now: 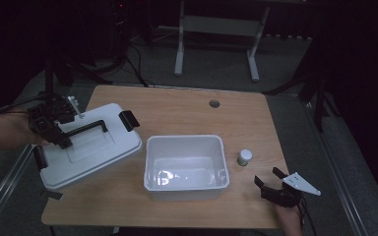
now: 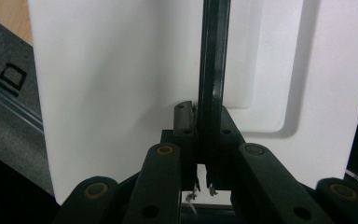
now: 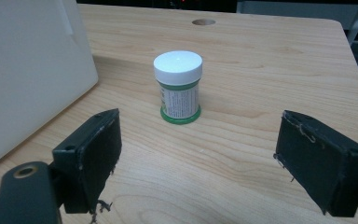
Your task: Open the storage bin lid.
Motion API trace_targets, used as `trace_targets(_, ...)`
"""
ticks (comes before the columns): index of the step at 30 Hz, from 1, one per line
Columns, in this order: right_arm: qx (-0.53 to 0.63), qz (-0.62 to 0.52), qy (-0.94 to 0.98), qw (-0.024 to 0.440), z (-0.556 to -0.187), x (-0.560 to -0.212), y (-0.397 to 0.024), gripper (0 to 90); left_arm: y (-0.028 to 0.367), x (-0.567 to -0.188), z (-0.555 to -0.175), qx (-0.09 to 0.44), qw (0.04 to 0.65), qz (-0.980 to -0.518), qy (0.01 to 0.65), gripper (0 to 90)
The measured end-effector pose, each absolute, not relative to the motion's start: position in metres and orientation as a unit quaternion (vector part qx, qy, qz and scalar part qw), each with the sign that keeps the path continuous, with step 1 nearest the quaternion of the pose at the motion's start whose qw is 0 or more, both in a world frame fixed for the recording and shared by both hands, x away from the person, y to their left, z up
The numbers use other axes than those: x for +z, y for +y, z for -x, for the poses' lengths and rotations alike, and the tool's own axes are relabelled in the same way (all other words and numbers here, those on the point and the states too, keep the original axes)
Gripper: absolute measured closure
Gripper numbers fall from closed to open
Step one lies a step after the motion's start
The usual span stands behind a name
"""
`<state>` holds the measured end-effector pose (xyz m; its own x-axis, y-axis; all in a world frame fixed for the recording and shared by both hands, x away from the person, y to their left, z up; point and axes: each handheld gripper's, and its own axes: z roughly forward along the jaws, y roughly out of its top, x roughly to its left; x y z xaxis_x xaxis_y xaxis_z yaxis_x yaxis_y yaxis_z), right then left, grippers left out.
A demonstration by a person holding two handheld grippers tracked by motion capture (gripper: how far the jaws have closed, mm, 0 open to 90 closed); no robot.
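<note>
A white lid (image 1: pixel 91 152) with a black handle (image 1: pixel 86 129) and black end latches hangs tilted over the table's left side. My left gripper (image 1: pixel 64 141) is shut on the handle near its left end. The left gripper view shows the jaws (image 2: pixel 203 116) clamped on the black handle bar (image 2: pixel 211 70) against the white lid (image 2: pixel 102 84). An open white bin (image 1: pixel 185 138) stands mid-table. A small jar (image 1: pixel 244 157) with a white cap stands to its right. My right gripper (image 1: pixel 268 177) is open near the front right corner, and the jar (image 3: pixel 178 86) stands beyond its open jaws (image 3: pixel 203 128).
The wooden table (image 1: pixel 177 108) has a round cable hole (image 1: pixel 214 103) at the back. The lid overhangs the table's left edge. A white wall of the bin (image 3: pixel 28 70) is at the left of the right gripper view. A white table frame (image 1: pixel 179 44) stands on the floor behind.
</note>
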<state>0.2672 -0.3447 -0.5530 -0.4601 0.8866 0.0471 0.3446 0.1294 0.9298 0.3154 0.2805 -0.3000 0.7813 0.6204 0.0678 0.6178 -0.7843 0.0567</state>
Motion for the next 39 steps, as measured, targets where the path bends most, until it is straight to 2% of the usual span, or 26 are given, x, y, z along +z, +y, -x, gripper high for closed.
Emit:
trace_targets(20, 0.490, -0.440, 0.701, 0.274, -0.267, -0.553, -0.344, 13.9, 0.309, -0.362, -0.327, 0.027, 0.029, -0.932, 0.360, 83.7)
trace_targets(26, 0.491, -0.440, 0.701, 0.272, -0.267, -0.553, -0.344, 13.9, 0.308, -0.382, -0.333, 0.031, 0.043, -0.932, 0.357, 83.6)
trace_targets(39, 0.492, -0.437, 0.702, 0.272, -0.267, -0.553, -0.344, 13.9, 0.300, -0.437, -0.346, -0.007, 0.052, -0.930, 0.364, 83.7)
